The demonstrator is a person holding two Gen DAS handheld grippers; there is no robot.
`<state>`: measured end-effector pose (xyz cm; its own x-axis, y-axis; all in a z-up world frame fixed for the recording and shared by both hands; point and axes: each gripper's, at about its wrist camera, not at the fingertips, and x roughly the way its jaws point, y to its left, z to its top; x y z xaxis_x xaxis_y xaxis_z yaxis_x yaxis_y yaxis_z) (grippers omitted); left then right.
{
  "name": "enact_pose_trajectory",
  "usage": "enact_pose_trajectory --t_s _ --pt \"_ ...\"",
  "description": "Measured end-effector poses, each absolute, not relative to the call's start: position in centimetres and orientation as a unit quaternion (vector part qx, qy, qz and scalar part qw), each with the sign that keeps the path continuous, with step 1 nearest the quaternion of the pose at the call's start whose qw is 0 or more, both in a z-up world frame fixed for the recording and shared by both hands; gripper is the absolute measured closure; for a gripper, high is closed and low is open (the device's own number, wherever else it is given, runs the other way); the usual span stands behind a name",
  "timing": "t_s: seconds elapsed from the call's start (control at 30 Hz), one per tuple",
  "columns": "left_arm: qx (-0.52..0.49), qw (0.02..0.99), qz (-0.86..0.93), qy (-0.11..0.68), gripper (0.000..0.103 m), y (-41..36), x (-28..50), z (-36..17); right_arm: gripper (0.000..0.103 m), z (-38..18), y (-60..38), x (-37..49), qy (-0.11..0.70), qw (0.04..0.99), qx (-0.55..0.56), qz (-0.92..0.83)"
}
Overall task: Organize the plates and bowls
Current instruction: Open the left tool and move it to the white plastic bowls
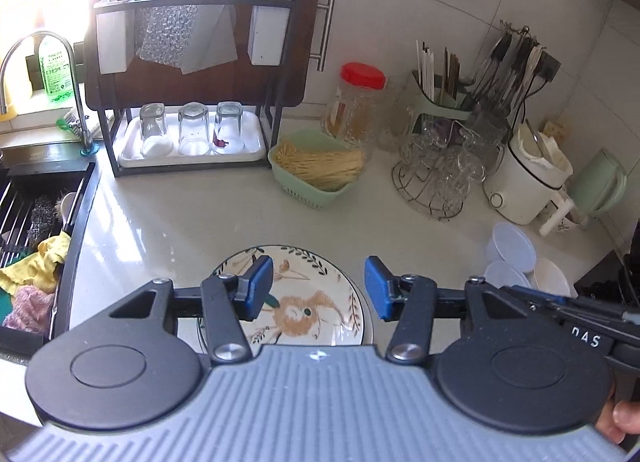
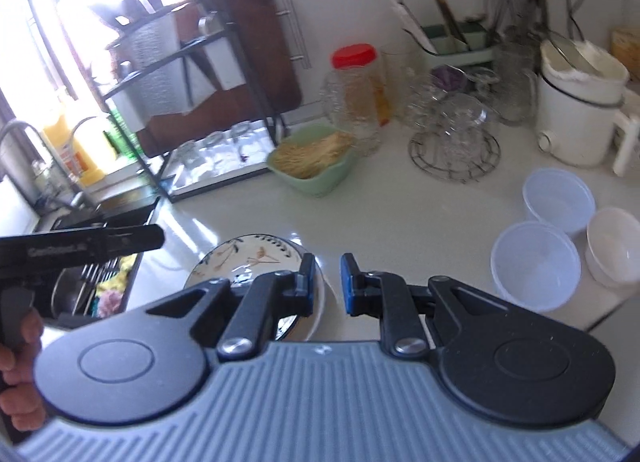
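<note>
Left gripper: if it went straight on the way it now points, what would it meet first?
Most likely the patterned plate, which lies right under and ahead of the left gripper and its open jaws. Depth is hard to judge; it could land on the counter just past it.

My left camera looks down along its tool, close over the patterned plate at the desk's near edge. My right camera, angled likewise, shares that plate, the green basket and the bowls.
</note>
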<state>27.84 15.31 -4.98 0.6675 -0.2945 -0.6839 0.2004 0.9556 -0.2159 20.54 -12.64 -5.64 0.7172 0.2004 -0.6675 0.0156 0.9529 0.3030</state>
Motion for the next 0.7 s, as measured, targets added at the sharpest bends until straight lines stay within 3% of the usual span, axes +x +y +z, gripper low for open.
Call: enact_pose_trajectory --t_s 0.7 --pt "-0.053 0.873 -0.26 0.409 0.047 11.4 30.8 -8.1 0.085 -6.8 -14.6 18.8 0.354 0.917 0.167 -0.078"
